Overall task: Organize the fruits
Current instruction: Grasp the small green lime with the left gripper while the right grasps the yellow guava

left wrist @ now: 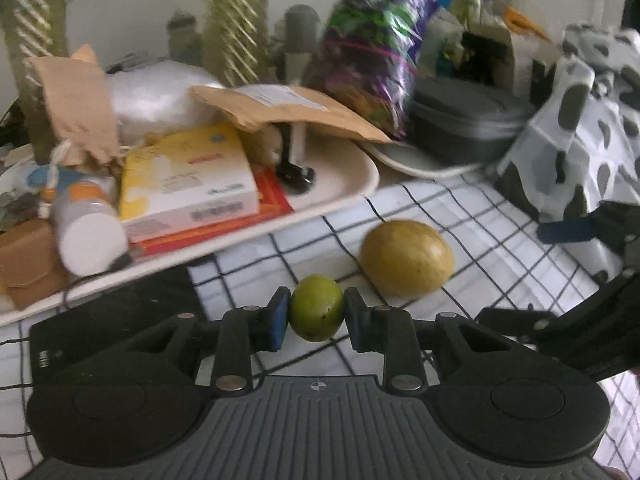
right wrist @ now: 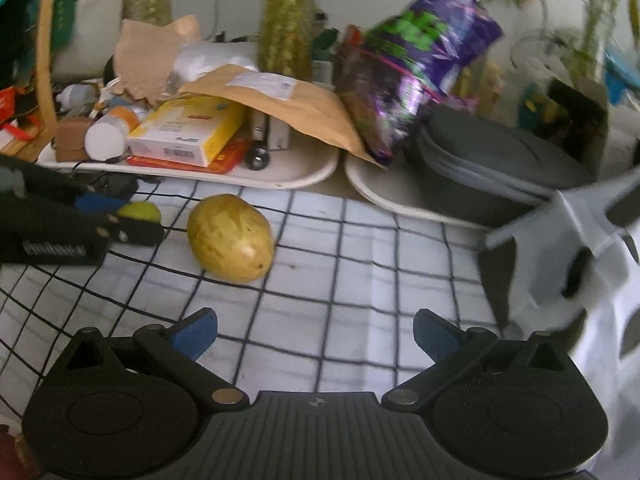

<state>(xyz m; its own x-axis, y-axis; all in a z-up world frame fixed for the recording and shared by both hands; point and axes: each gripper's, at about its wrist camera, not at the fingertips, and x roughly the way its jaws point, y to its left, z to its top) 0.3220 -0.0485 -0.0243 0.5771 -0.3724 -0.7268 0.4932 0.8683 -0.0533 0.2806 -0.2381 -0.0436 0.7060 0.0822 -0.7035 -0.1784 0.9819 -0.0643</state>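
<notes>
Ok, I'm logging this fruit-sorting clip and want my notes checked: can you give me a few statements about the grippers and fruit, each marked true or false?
1. The left gripper is closed on the small green fruit. True.
2. The right gripper holds the big yellow fruit. False: it is open and empty.
3. The yellow fruit lies on the checked cloth. True.
4. The yellow box lies on the cloth. False: it sits on the white tray.

Small fruit (left wrist: 316,307) green; large fruit (right wrist: 231,237) yellow-brown; tablecloth (right wrist: 360,280) white, black grid (pads (right wrist: 196,334) blue).
</notes>
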